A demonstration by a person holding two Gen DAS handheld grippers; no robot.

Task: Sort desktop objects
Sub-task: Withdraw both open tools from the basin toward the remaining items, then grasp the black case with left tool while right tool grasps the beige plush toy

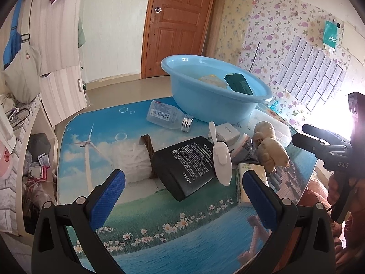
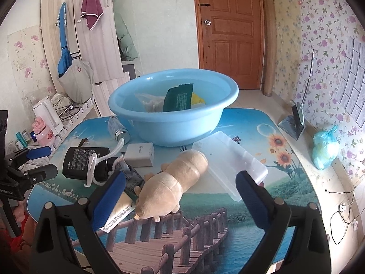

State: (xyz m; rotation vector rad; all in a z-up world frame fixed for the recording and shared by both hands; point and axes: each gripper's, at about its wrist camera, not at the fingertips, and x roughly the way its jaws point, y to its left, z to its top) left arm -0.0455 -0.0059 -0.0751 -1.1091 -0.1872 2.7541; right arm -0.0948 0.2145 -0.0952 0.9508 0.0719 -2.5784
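Left gripper (image 1: 183, 189) open above black box (image 1: 184, 166); white fan (image 1: 222, 159) across it; blue basin (image 1: 214, 91) behind.

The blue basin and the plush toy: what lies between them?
In the right wrist view, a white box and a clear plastic lid lie between the blue basin and the plush toy.

In front of the blue basin (image 2: 168, 116) we find the table (image 2: 205, 235) crowded: a plush toy (image 2: 173, 187), a black bottle (image 2: 84, 159), a white box (image 2: 140, 151) and a clear lid (image 2: 230, 162) lie close together, leaving no lane between them. Nearer to us than the toy, the tabletop is bare. To the basin's right the table lies free beyond the lid.
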